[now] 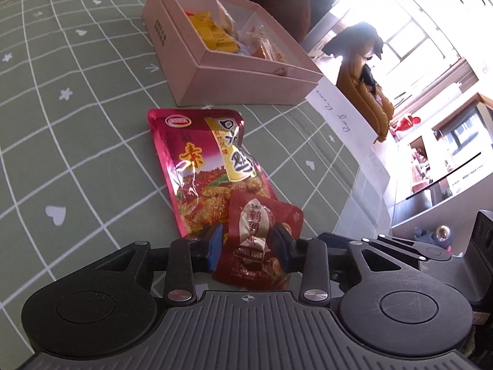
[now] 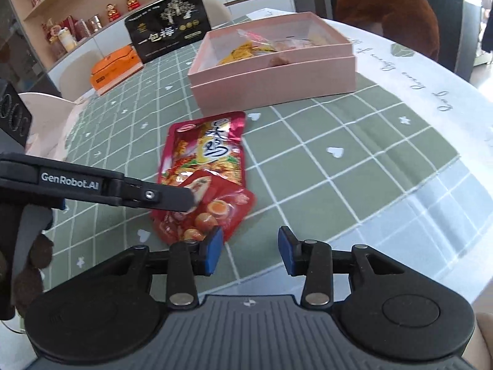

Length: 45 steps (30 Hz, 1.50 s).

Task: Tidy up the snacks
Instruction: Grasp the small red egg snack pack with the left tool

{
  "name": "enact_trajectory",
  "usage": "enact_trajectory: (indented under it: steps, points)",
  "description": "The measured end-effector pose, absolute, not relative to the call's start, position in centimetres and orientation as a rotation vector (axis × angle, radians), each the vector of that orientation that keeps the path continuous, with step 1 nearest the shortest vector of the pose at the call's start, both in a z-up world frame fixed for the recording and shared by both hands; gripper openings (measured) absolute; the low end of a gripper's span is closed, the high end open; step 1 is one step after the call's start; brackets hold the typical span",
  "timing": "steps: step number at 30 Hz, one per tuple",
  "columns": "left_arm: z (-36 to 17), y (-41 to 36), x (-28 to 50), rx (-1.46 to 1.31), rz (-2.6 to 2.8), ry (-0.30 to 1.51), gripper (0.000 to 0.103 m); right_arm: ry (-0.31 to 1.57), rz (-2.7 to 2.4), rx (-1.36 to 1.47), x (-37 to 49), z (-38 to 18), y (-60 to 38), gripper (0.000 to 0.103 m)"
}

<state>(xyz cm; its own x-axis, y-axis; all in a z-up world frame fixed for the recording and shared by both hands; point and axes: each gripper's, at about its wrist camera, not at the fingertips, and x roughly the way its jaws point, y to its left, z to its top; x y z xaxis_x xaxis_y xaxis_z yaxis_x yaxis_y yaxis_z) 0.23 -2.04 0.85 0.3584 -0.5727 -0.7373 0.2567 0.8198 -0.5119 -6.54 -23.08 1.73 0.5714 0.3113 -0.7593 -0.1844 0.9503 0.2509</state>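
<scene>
My left gripper [image 1: 249, 243] is shut on a small red quail egg packet [image 1: 257, 240], which lies partly over a larger red snack pouch [image 1: 200, 166] on the green checked tablecloth. In the right wrist view the left gripper [image 2: 172, 199] reaches in from the left onto the quail egg packet [image 2: 215, 212], with the red pouch [image 2: 209, 151] beyond it. My right gripper [image 2: 249, 252] is open and empty, just right of the packets. The pink box [image 1: 246, 86] holds several yellow and clear-wrapped snacks; it also shows in the right wrist view [image 2: 271, 83].
A black gift box [image 2: 169, 34] and an orange box [image 2: 115, 67] stand at the table's far side. A brown chair [image 2: 394, 9] is behind the pink box. The white table border [image 2: 431, 71] curves along the right edge.
</scene>
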Motion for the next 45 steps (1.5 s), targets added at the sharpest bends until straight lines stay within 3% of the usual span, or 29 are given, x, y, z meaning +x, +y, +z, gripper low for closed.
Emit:
enact_trajectory:
  steps: [14,18,23,25,34,39,45]
  points:
    - [0.3,-3.7,0.2,-0.406,-0.569,1.089,0.041,0.863,0.145,-0.030,-7.3,1.3,-21.9,0.040]
    - [0.2,-3.9,0.4,-0.409,-0.535,1.116,0.023,0.853,0.149,-0.013,-7.6,1.3,-22.7,0.040]
    - [0.5,-3.6,-0.1,-0.419,-0.545,1.101,0.018,0.870,0.159,0.064,-7.7,1.5,-24.2,0.041]
    - [0.8,-3.6,-0.2,-0.408,-0.544,1.095,0.016,0.884,0.166,0.112,-7.6,1.7,-24.9,0.046]
    - [1.4,-3.1,-0.5,-0.442,-0.580,1.080,0.015,0.881,0.109,0.141,-7.1,1.5,-25.2,0.049]
    - [0.3,-2.6,0.0,-0.455,-0.560,1.103,0.026,0.870,0.130,0.122,-7.0,1.5,-24.0,0.048]
    - [-0.1,-3.7,-0.1,-0.407,-0.571,1.090,0.025,0.876,0.212,0.123,-7.0,1.5,-23.2,0.049]
